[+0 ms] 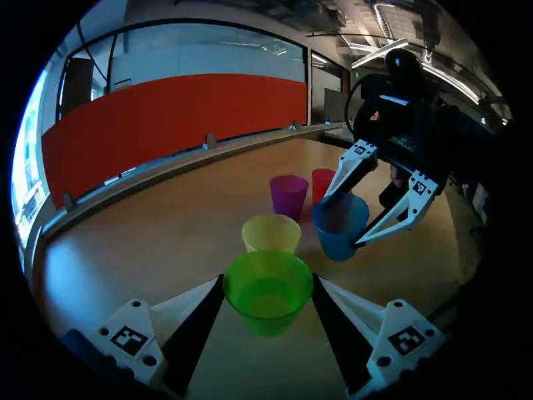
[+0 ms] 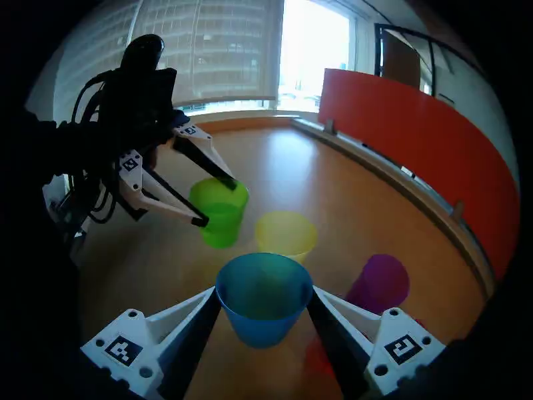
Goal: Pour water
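**Two cups gripped, pour not yet begun**

We have a cup in each gripper. The left gripper [image 1: 266,283] has its fingers closed against the two sides of the green cup [image 1: 268,300], and the right gripper [image 2: 263,292] clamps the blue cup [image 2: 263,308] the same way. The two held cups sit near each other over the table [image 1: 166,220]. The yellow cup [image 1: 270,233] stands just between them, and the purple cup [image 1: 289,194] and red cup [image 1: 322,181] stand a little beyond.

We judge that the grasp is complete and the tilt has not started, so we are at the approach before pouring. Both held cups are upright: their long axes run vertical, mouths face up and rims are level. We cannot tell from these views which cup carries the water, nor whether either base is off the table.

The next move calls for lifting the source cup clear and bringing its rim above the mouth of the receiving cup. We then roll the wrist slowly so that the axis leans toward the receiver, which should be kept level and steady. The yellow cup is close enough that a careless swing could knock it.
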Tool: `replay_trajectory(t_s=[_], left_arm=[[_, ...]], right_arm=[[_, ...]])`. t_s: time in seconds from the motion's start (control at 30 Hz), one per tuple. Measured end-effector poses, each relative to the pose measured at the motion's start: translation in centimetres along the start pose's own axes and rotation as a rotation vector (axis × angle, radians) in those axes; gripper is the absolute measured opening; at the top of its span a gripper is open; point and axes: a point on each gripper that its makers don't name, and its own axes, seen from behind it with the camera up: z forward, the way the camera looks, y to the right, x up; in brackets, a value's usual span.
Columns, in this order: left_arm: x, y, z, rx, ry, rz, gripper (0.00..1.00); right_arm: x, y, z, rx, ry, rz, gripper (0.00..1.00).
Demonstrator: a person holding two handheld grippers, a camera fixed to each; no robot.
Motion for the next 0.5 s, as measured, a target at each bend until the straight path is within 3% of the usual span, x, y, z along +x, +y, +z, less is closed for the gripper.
replay_trajectory(t_s=[0.5], left_arm=[[-1.6, 0.0, 0.6, -0.008, -0.036, -0.006, 0.90]], right_arm=[[-1.3, -0.9, 1.4, 0.019, -0.017, -0.002, 0.90]])
